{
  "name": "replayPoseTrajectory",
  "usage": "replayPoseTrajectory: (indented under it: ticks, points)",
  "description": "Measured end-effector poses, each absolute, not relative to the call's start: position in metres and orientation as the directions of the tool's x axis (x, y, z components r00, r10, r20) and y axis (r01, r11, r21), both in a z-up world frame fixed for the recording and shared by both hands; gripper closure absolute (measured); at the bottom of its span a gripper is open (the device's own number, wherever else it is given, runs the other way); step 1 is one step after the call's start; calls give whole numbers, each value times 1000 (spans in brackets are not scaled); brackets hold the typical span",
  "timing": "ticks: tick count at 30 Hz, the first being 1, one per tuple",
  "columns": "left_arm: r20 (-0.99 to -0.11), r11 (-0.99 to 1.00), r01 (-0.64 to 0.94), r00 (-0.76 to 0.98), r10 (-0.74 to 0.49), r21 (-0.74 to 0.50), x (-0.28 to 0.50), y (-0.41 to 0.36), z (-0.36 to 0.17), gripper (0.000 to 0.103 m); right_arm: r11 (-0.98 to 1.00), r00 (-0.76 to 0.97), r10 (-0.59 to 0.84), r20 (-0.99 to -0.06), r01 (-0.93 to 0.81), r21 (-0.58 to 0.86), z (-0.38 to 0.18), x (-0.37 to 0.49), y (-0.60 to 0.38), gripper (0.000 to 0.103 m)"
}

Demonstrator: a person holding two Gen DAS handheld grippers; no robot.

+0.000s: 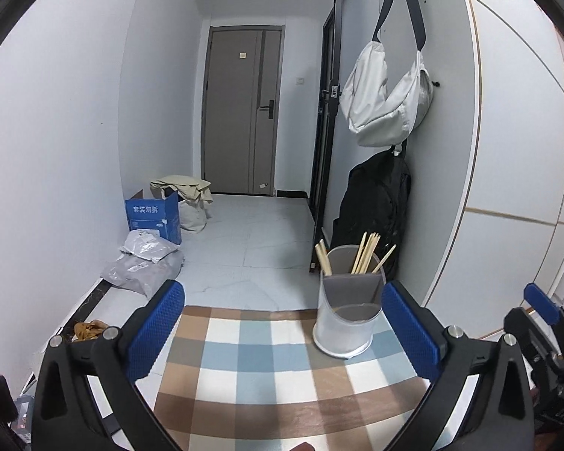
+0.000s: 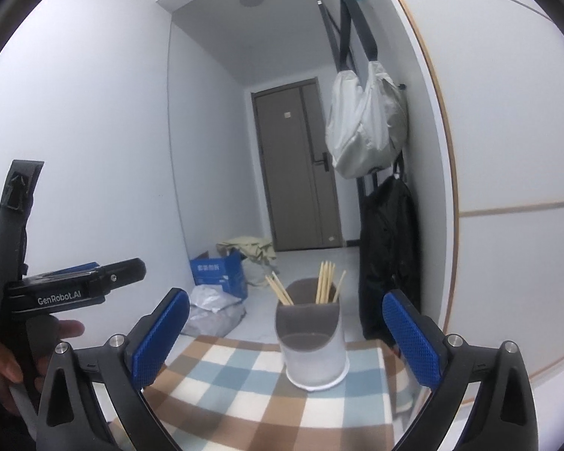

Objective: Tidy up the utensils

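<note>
- White walls close in a narrow hallway with a pale tiled floor point(image 1: 244, 240) and a grey-brown door point(image 1: 242, 109) at its far end, straight ahead of both grippers.
- Under the grippers lies a checked cloth point(image 1: 274, 372) of brown, blue and white squares.
- Left gripper point(image 1: 284, 334): blue-padded jaws stand wide apart, nothing between them but the cloth.
- Right gripper point(image 2: 285, 334): jaws equally wide, empty; the holder stands ahead of them, centred in the gap, untouched.
- A translucent white cylindrical utensil holder with a grey divided insert point(image 1: 347, 315) stands upright on the cloth, just inside the left gripper's right finger.
- Pale wooden chopsticks point(image 1: 364, 259) stand tilted in the holder's rear compartments; its front compartment holds nothing.
- Beyond the holder, to the right, a light grey fabric bag point(image 1: 387, 101) hangs above a black backpack point(image 1: 376, 206).
- Ahead left on the floor sit a blue cardboard box point(image 1: 154, 218) and grey plastic mailers point(image 1: 143, 267).
- A person's hand point(image 2: 3, 360) holds the left gripper's handle.
</note>
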State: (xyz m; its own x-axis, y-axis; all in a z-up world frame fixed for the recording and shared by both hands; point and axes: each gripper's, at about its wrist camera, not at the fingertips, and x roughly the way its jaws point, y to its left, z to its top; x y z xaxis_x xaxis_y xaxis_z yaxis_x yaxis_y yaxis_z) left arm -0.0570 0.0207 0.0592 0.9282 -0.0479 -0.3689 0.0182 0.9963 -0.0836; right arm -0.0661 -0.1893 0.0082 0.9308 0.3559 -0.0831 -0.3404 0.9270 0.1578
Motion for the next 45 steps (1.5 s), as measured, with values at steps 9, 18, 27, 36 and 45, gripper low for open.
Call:
replayPoseTrajectory:
  ticks: [9,18,27,36,45]
  points:
    - [-425,996,-13,905,-26,-89,-44,24,26,1,939,931,338,-140,-322,124,-17,-65,-179,0]
    - [-448,996,16,893,-53,-85,-49,17,23,1,940,924,337,-180,-320,118,-30,-57,-176,0]
    - [-455,994,12,889,-59,-106,-52,23,25,1,941,926,325,-194,-297,160,-31,-53,-182,0]
    - [-448,995,-2,893,-42,-97,-52,23,26,1,947,931,307,-197,-277,164,-31,-57,-184,0]
    - [-446,994,-9,894,-40,-108,-50,24,26,1,952,935,294,-197,-267,152,-31,-58,-183,0]
